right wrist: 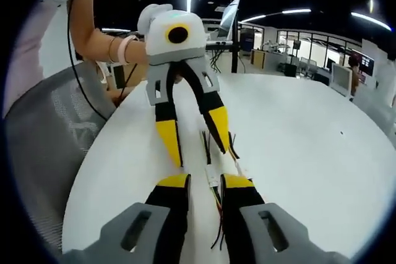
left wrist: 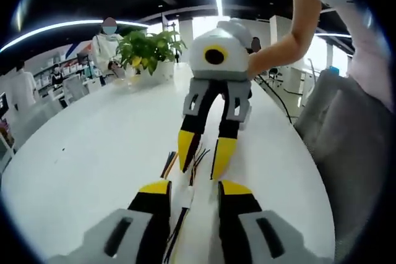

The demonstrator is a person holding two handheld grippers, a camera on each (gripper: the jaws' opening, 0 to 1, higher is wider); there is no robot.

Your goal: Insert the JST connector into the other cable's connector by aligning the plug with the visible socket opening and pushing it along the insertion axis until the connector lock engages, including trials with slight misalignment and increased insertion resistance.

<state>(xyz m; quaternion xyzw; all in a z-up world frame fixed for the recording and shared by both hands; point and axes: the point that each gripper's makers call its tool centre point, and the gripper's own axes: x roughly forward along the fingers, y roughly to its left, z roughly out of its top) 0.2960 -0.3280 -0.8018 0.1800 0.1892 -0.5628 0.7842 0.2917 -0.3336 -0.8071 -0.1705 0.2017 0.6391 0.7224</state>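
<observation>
Alignment step: both yellow-tipped grippers, left gripper and right gripper, jaws parted around white-plugged multicoloured cables on white table; grip unclear; next, clamp and line up plugs

Left claw and right claw face each other, parted.

Left gripper view: low over the white bench, close, facing the right gripper across the cables. Right gripper view: low, close, facing the left gripper from the cables' opposite side. Shared: cables and bench strip between.
</observation>
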